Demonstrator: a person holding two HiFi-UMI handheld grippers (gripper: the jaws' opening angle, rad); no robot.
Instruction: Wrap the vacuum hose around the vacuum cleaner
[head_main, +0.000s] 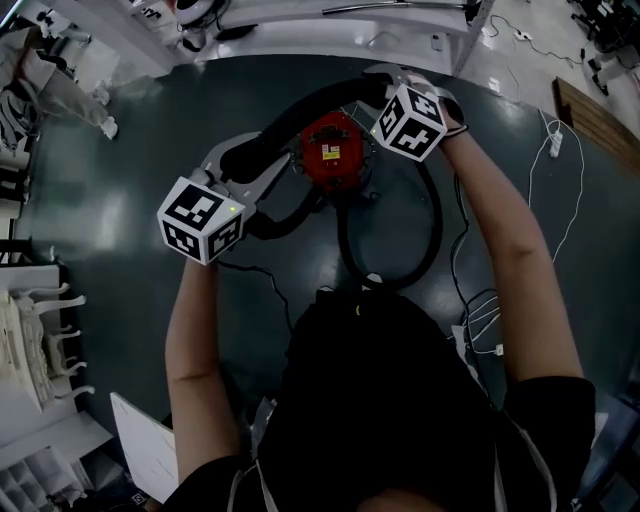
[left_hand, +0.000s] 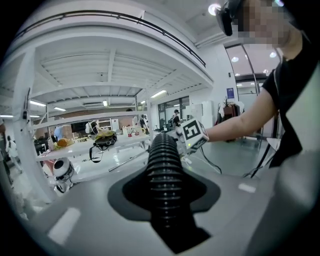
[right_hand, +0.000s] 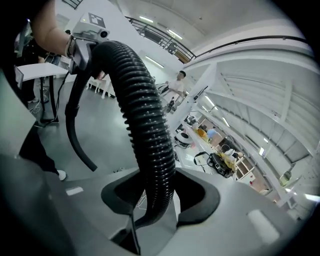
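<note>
A red vacuum cleaner (head_main: 332, 150) stands on the dark floor. Its black ribbed hose (head_main: 300, 118) arches over the top of it between my two grippers, and another stretch curls round its right side (head_main: 436, 225). My left gripper (head_main: 250, 165) is shut on the hose left of the cleaner; in the left gripper view the hose (left_hand: 162, 165) runs straight out between the jaws (left_hand: 162, 202). Beyond the cleaner's right side, my right gripper (head_main: 405, 82) is shut on the hose (right_hand: 145, 125), which rises from its jaws (right_hand: 155, 200) and bends toward the left gripper (right_hand: 89, 37).
A white table frame (head_main: 330, 25) crosses the far edge. White cables (head_main: 555, 150) and a wooden board (head_main: 600, 120) lie on the floor at right, and a black cord (head_main: 458, 260) trails near the hose loop. White racks (head_main: 40, 340) stand at left.
</note>
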